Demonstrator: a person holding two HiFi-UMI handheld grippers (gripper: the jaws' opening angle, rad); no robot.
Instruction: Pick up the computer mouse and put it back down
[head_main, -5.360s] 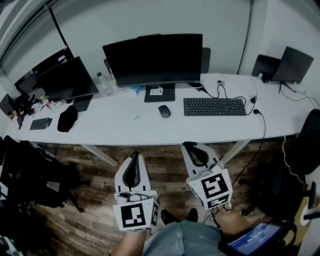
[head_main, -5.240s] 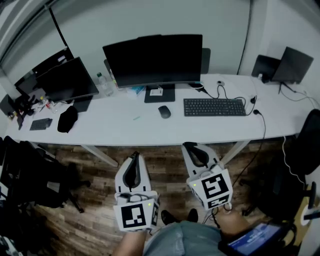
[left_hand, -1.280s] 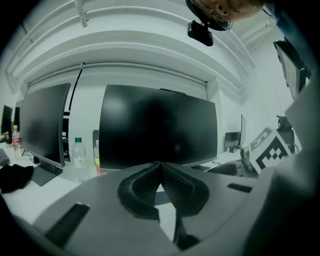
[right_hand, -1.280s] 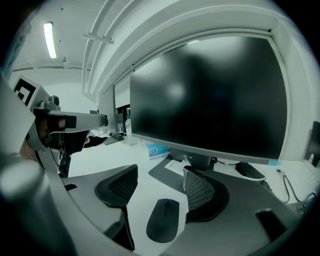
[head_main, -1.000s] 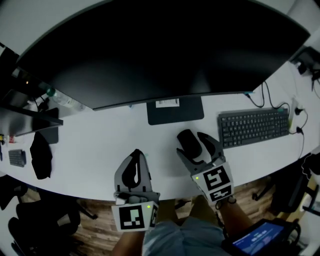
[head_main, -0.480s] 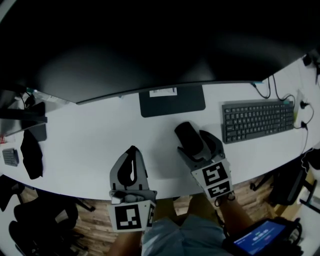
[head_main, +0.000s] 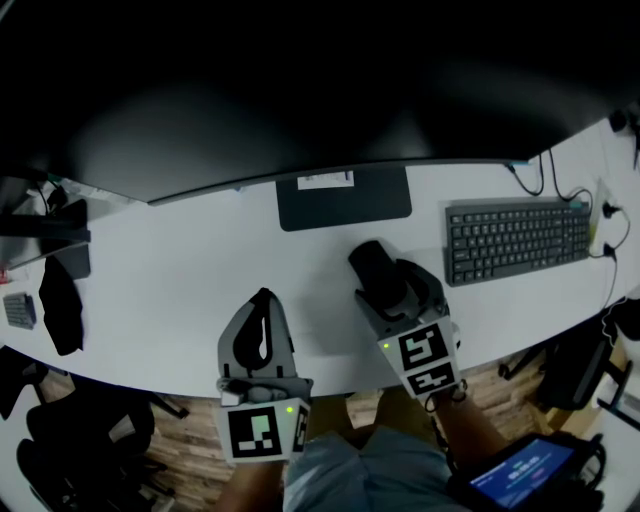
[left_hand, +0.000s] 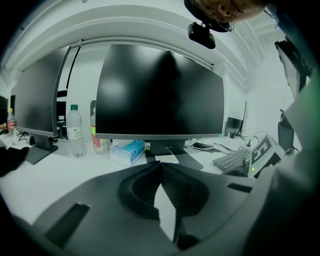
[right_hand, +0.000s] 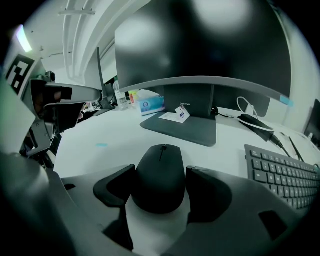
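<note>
A black computer mouse (head_main: 372, 262) lies on the white desk (head_main: 180, 300), in front of the monitor stand. My right gripper (head_main: 392, 283) reaches down over it, so the mouse (right_hand: 159, 177) sits between the two jaws of the right gripper (right_hand: 160, 175). The jaws are closing, and the fingers (right_hand: 116, 187) stand right beside the mouse's sides without clearly pressing on them. My left gripper (head_main: 262, 300) hovers low over bare desk to the left, apart from the mouse. In the left gripper view the left gripper (left_hand: 161, 165) is shut, its tips meeting with nothing between them.
A black keyboard (head_main: 515, 240) lies to the right of the mouse, and the monitor's flat base (head_main: 343, 197) lies just behind it. A large dark monitor fills the top. A water bottle (left_hand: 74, 131) and a tissue box (left_hand: 127, 151) stand at the back left. The desk's front edge runs under my wrists.
I have come from standing back to leaning over the desk. Over the last second both grippers sank a little toward the desk, the right one settling around the mouse.
</note>
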